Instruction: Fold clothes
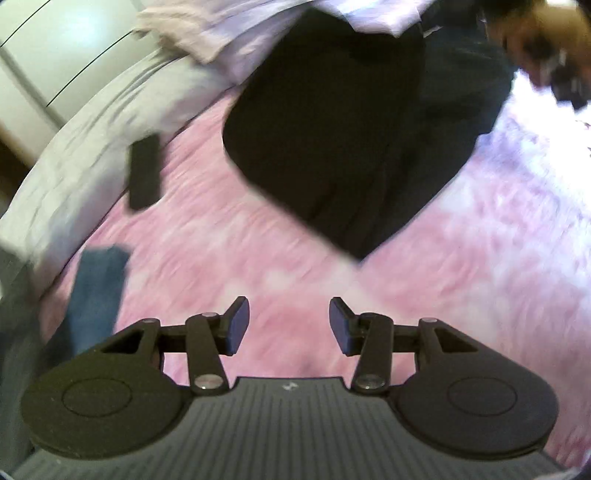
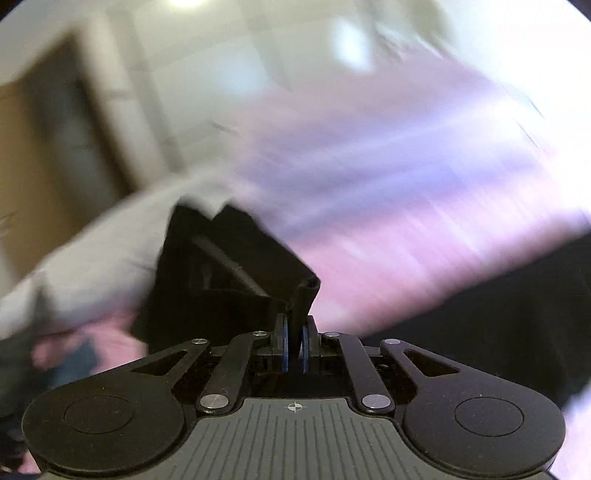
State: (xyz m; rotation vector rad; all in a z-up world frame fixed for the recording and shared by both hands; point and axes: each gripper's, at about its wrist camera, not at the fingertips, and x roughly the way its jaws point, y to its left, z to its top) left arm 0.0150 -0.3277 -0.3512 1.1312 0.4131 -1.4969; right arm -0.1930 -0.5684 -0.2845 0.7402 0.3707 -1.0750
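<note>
Left gripper is hanging with jaws parted and nothing between them, the black garment lying ahead on the pink blanket. Right gripper is pinching black cloth tight, the fabric bunching left of its jaws.

Left wrist view angled down over pink bedspread, right view lower (blurred), both sharing it

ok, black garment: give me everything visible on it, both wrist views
The black garment is dark, matte fabric, lying partly doubled in a rough heart shape on the pink bedspread, its far edge against pale clothes. In the right wrist view the right gripper is shut on a bunched corner, lifting a creased flap off the bed. The left gripper is open and clear of it. Motion blur hides finer detail.
</note>
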